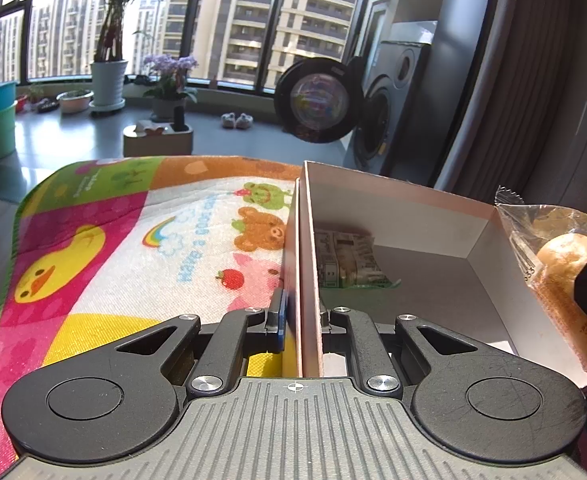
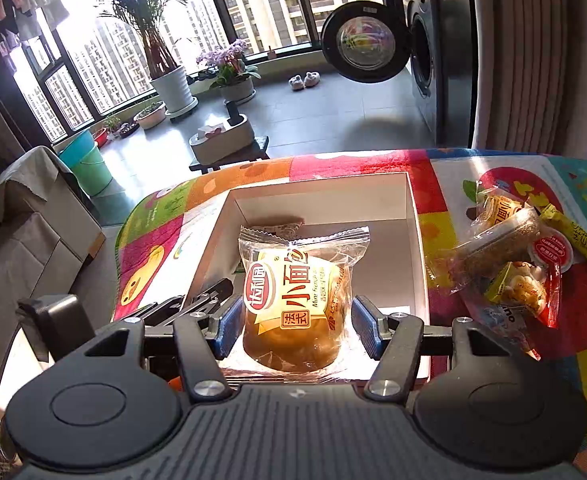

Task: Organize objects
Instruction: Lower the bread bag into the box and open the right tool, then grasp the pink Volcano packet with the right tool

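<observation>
Blue-padded fingers (image 2: 363,330) of the right gripper (image 2: 293,330) sit either side of a wrapped bread bun (image 2: 297,300) at lower centre of the right wrist frame; the pads stand near the wrapper's sides, and whether they press it cannot be told. The bun hangs over the open white box (image 2: 411,216), which fills the middle of that frame on a colourful cartoon mat (image 2: 373,164). Deeper in the box, just above the bun's top seam, lies a small printed packet (image 2: 283,226). At the right of that frame a heap of loose snacks (image 2: 509,264) rests on the mat, beside the box but apart from it.

In the left wrist frame the left gripper (image 1: 302,322) is clamped on the box's near left wall (image 1: 309,264), one finger (image 1: 277,320) outside it and the other inside. The same packet (image 1: 349,260) shows on the box floor at centre, and the bun (image 1: 569,280) appears at the right edge above the box's right wall
</observation>
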